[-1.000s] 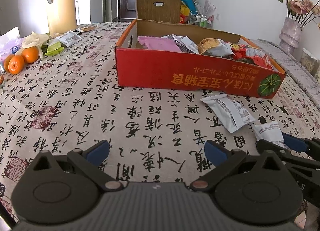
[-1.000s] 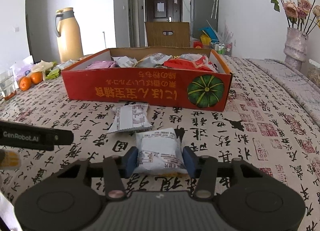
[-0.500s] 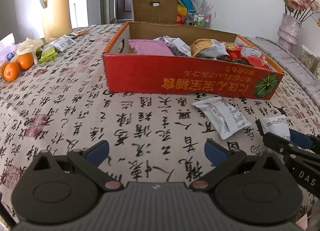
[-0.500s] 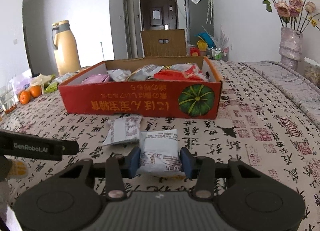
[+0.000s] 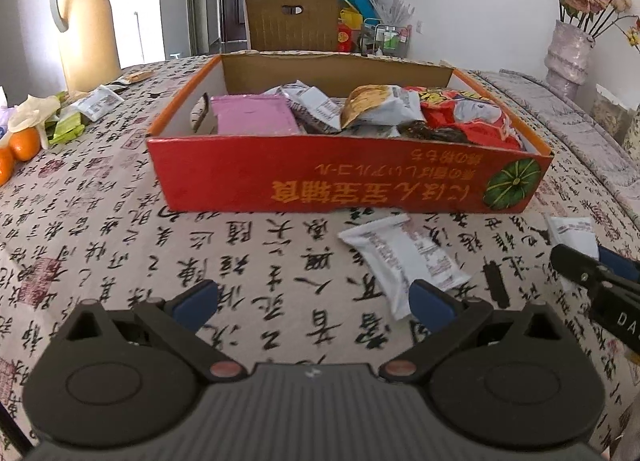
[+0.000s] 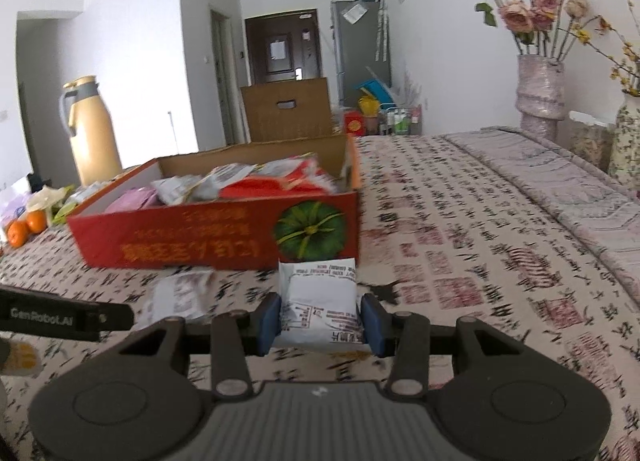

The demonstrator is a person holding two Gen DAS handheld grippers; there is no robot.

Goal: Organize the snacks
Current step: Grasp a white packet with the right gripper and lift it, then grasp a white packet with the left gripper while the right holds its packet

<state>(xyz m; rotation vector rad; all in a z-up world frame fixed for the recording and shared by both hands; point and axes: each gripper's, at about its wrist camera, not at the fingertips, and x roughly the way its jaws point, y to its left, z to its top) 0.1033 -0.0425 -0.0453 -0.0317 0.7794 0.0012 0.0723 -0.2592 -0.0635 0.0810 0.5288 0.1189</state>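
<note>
jaws of the right gripper (image 6: 320, 319) are clasping a white snack packet (image 6: 320, 307), heading for the red box (image 6: 224, 237); left gripper (image 5: 312, 297) is gaping empty.

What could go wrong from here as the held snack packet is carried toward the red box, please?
The right tongs pinch only the near end of the white packet, so the soft bag might slip free. The red box looks heaped with snacks, so the packet may slide back off. The open left tongs sit close to the other packet and could nudge it.
</note>
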